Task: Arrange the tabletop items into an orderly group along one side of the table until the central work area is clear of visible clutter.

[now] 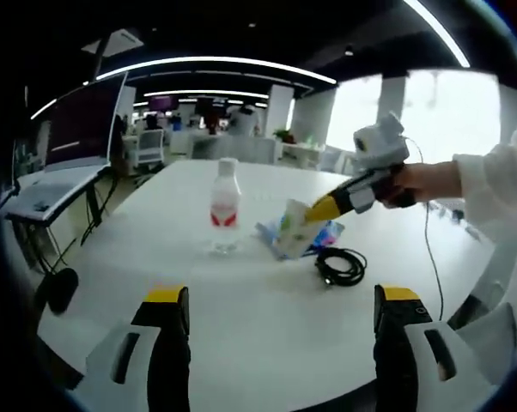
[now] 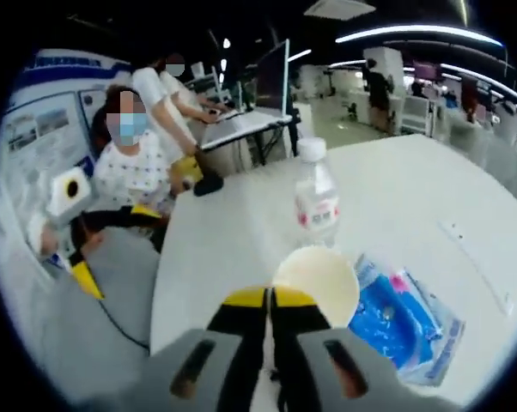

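Paper cup [image 2: 317,281] pinched in my right claw [image 2: 270,302] beside water bottle [image 1: 225,201] on white table [image 1: 267,318]; my left claw [image 1: 278,296] wide open, empty.

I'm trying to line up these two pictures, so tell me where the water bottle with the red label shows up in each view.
Left gripper view: the water bottle stands upright on the white table, left of centre, left of the paper cup held by the right gripper.
Right gripper view: the bottle stands just above centre, beyond the cup.
Shared landmark: the blue packet beside the cup.
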The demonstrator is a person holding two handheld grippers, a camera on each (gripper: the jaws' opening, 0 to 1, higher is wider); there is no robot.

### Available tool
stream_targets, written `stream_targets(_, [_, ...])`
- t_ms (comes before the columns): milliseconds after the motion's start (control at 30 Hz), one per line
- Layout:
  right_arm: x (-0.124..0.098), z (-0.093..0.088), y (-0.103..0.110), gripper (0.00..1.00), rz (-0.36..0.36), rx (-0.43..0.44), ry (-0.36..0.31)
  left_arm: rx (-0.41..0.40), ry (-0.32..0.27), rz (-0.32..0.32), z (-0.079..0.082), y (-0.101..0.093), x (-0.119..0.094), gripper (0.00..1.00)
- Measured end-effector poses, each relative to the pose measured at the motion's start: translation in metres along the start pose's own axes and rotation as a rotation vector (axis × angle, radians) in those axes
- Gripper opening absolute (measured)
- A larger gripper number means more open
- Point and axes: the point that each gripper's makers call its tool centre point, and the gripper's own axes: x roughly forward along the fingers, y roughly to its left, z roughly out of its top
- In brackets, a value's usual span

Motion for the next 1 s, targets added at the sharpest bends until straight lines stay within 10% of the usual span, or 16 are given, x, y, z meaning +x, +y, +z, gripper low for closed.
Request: stream_targets(1000, [0.038,-0.023,0.019,0.00,0.042,-0.210,0.188,-0.033,0.015,-0.003,-0.006,0.002,0.002,0.85])
